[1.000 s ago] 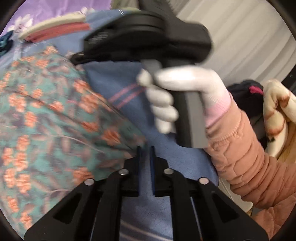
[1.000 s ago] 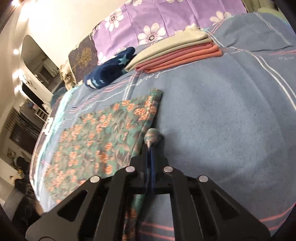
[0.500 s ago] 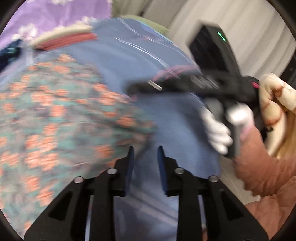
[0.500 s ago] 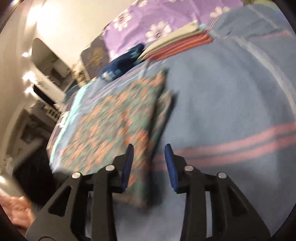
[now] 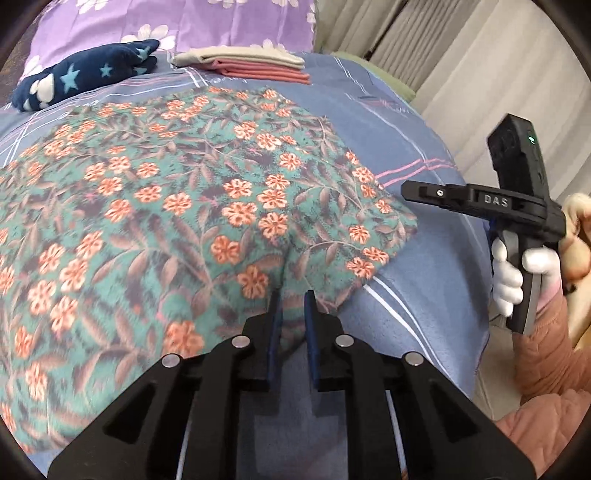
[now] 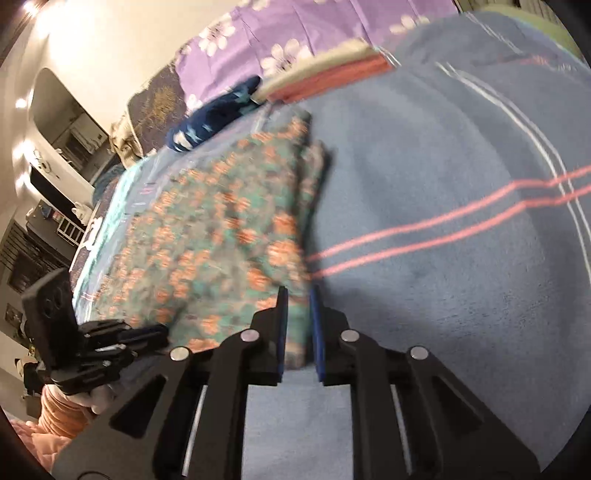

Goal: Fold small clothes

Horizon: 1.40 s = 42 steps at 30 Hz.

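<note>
Two hand-held grippers, jaws narrowly parted, reach the near edge of the floral cloth (image 5: pixel 192 206): left hand-held gripper (image 5: pixel 293 299) at its hem, right hand-held gripper (image 6: pixel 297 295) straddling a folded corner. The cloth lies flat on a blue striped bed (image 6: pixel 443 184); folded clothes (image 5: pixel 251 62) and a purple pillow (image 5: pixel 184 18) lie beyond.

Warm indoor light — right view motion-blurred
</note>
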Each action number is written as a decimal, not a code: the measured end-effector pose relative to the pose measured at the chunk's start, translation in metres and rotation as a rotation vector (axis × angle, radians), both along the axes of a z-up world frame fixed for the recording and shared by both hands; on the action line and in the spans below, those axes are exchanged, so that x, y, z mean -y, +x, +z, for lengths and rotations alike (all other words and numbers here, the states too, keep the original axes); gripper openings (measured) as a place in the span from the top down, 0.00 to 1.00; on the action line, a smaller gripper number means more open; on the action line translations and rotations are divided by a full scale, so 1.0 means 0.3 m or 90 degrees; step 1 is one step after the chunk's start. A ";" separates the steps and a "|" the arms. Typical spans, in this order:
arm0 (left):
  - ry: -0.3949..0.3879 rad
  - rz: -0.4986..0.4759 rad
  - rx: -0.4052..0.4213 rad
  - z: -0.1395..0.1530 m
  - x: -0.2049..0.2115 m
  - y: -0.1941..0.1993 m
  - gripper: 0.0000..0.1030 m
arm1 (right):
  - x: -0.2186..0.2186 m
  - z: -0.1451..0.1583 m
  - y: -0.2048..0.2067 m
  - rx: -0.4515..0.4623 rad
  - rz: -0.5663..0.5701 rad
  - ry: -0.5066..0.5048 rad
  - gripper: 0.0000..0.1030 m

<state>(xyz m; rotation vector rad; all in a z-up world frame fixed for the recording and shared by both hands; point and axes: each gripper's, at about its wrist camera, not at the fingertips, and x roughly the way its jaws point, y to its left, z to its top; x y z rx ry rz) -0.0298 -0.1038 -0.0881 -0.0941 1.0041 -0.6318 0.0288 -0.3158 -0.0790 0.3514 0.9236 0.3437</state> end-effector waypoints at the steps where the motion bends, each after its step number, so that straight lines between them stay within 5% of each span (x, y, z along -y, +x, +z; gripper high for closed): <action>1: -0.004 0.006 0.002 -0.007 -0.022 -0.009 0.85 | -0.024 0.015 -0.014 0.015 0.003 -0.015 0.86; 6: -0.024 0.061 0.039 0.045 -0.170 -0.081 0.81 | -0.143 0.041 -0.046 0.035 0.048 -0.069 0.78; 12: -0.038 0.233 0.109 0.109 -0.530 -0.193 0.78 | -0.290 0.075 -0.082 0.057 0.084 -0.125 0.76; 19: -0.035 0.396 0.111 0.057 -0.901 -0.323 0.78 | -0.628 0.097 -0.118 0.113 0.219 -0.206 0.69; 25: -0.025 0.368 0.105 -0.021 -0.922 -0.328 0.78 | -0.965 0.090 -0.132 0.144 0.363 -0.244 0.68; 32: -0.080 0.320 0.095 -0.055 -0.945 -0.271 0.72 | -1.275 0.054 -0.222 0.215 0.518 -0.314 0.60; 42: -0.102 0.250 0.066 -0.080 -0.942 -0.209 0.68 | -1.396 -0.031 -0.231 0.237 0.545 -0.388 0.60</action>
